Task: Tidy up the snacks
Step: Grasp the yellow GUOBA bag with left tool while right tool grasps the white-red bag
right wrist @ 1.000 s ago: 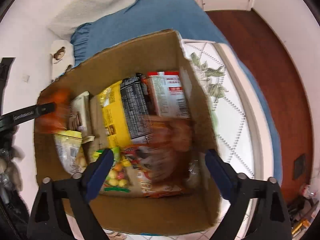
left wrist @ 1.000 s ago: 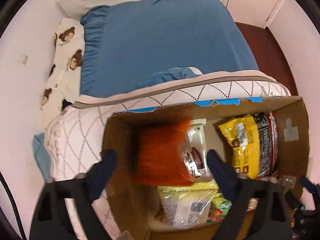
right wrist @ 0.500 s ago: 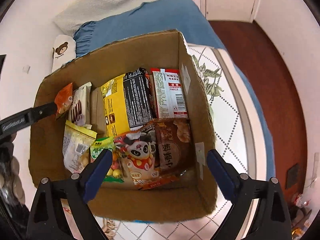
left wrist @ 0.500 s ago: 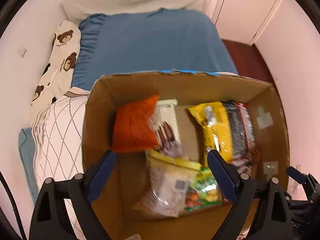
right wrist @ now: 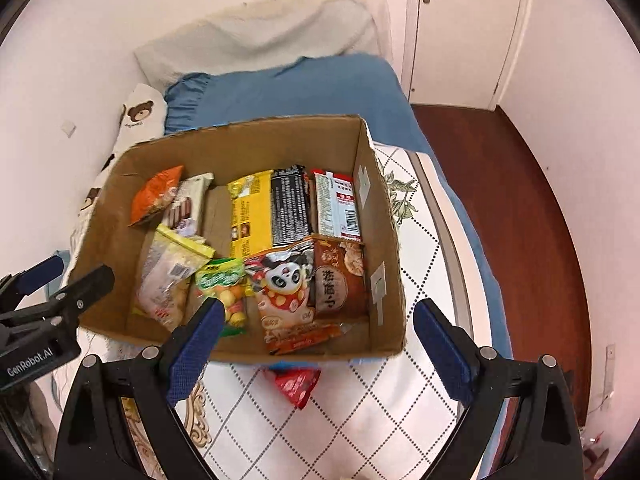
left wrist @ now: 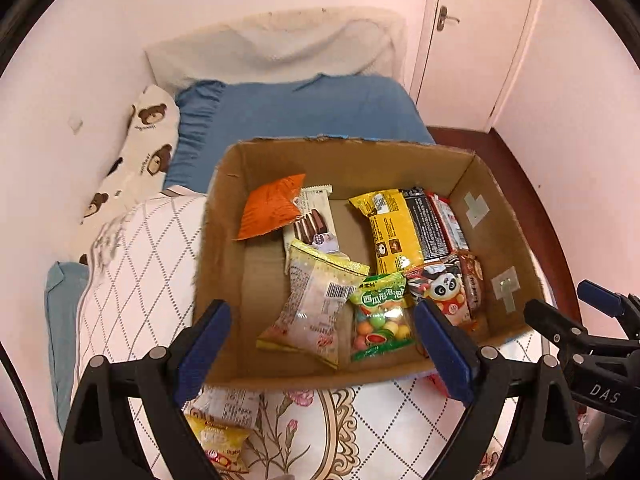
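Observation:
A cardboard box [left wrist: 224,248] [right wrist: 384,216] sits on the bed and holds several snack packs: an orange bag [left wrist: 272,210], a yellow pack [left wrist: 394,228], a green candy bag [left wrist: 380,312], a panda bag [right wrist: 286,292]. My left gripper [left wrist: 324,344] is open and empty above the box's near edge. My right gripper [right wrist: 316,340] is open and empty above the near edge too. A red pack [right wrist: 298,384] lies on the quilt just outside the box. A yellow pack [left wrist: 218,442] and a white pack [left wrist: 232,402] lie by the left gripper's left finger.
The box stands on a white diamond-pattern quilt [right wrist: 420,264]. A blue blanket [left wrist: 300,112] and a bear-print pillow [left wrist: 140,148] lie behind it. Pink walls and a white door [left wrist: 476,40] stand beyond. Dark wood floor [right wrist: 500,184] runs along the right of the bed.
Both grippers have pulled back and up from the box, so the whole box and room show. The orange bag and the panda bag now lie settled inside the box.

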A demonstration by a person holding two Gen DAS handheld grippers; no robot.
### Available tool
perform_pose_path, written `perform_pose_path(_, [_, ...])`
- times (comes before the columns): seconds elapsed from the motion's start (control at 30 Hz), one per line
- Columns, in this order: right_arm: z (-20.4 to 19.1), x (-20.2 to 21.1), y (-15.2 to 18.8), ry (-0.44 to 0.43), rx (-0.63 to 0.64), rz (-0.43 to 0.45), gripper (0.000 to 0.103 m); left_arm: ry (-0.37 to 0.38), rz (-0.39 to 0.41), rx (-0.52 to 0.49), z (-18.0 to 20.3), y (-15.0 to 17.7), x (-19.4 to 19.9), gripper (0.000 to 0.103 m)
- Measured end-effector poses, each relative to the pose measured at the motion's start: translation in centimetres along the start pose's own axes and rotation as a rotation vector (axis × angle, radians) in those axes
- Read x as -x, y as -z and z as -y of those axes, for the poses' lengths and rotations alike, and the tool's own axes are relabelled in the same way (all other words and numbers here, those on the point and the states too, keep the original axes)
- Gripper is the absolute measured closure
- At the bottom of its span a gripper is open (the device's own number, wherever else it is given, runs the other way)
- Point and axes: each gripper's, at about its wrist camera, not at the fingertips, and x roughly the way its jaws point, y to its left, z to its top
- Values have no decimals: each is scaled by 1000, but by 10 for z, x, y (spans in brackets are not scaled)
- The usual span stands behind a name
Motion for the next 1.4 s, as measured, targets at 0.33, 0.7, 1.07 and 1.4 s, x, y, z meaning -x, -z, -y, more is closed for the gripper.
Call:
perform_pose_path(0.33, [-16,56,30,12,56,117,6,20,104,6,4,31,57,9])
perform_pose_path(0.7, [-14,100,52,-85,17,167,6,36,146,63,-5,57,92,9])
perform_pose_path(1.07, [64,3,163,-112,-269,-169,13,-52,-144,130,-46,154,14,9])
perform_pose_path(1.4, [75,-87,234,-114,-338,-400,34,-108,-346,227,-100,210,-33,9])
